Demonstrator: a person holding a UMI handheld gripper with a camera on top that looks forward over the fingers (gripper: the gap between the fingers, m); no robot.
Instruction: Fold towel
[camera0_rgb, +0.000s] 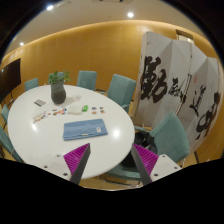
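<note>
Round white mtg-room table (110, 135) w/ flat blue cloth towel (83, 129); gripper (111, 160) open, empty, well back—approach low, pinch one corner.

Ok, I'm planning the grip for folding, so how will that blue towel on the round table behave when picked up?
The towel lies flat on the white table, already folded into a rectangle, so it is probably soft and floppy: lifted by one edge, it would likely droop and unfold. It looks thin, so probably light. The gripper is well short of it, fingers open.
</note>
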